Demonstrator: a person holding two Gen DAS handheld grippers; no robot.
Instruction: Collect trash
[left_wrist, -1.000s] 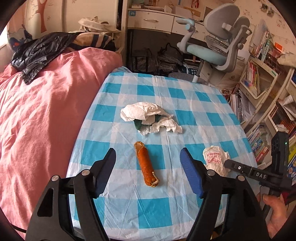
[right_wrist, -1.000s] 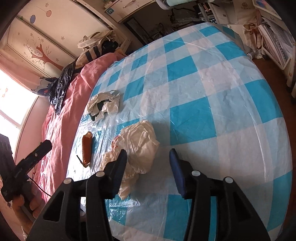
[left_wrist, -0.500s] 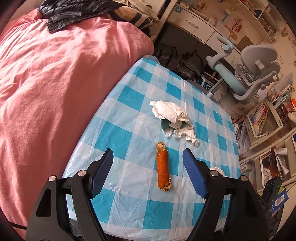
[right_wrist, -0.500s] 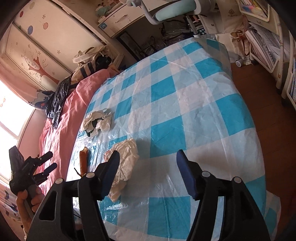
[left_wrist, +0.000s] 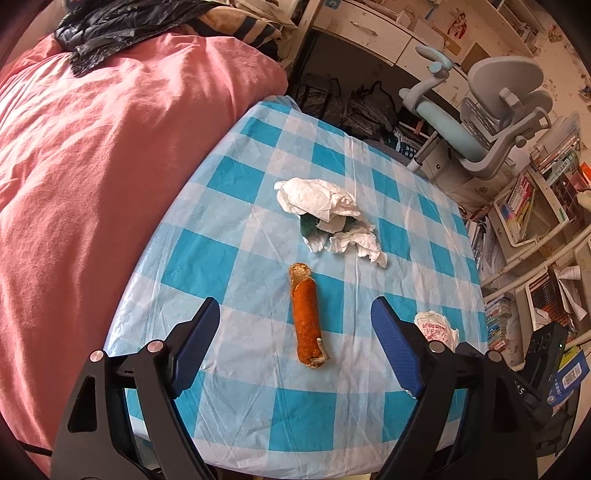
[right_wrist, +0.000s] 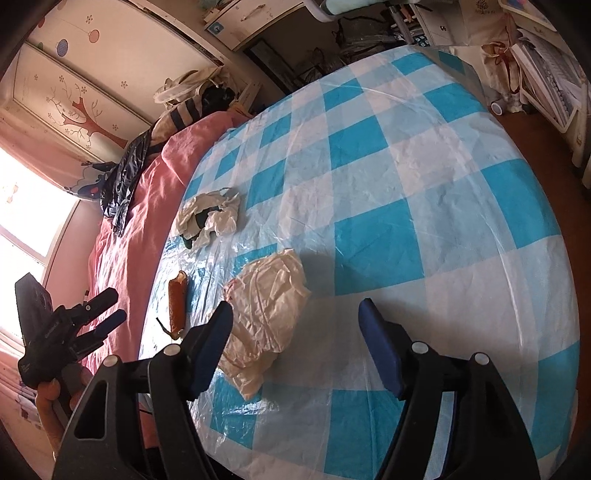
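Note:
An orange half-eaten food stick (left_wrist: 306, 316) lies on the blue-and-white checked table (left_wrist: 236, 258), between the tips of my open left gripper (left_wrist: 295, 326), which hovers above the near edge. Crumpled white tissues (left_wrist: 325, 212) with something green under them lie farther back. A crumpled white plastic bag (right_wrist: 269, 314) lies just ahead of my open right gripper (right_wrist: 295, 325), nearer its left finger. The bag also shows in the left wrist view (left_wrist: 436, 328). The stick (right_wrist: 177, 299) and tissues (right_wrist: 208, 216) show left in the right wrist view. Both grippers are empty.
A pink bed cover (left_wrist: 92, 147) borders the table's left side, with a black plastic bag (left_wrist: 107, 33) on it. A grey-blue office chair (left_wrist: 491, 122) and a desk stand behind the table. Bookshelves (left_wrist: 535, 206) stand at the right.
The left view has drawn nearer the stick. The right gripper has moved closer to the table and the plastic bag. Both stay open.

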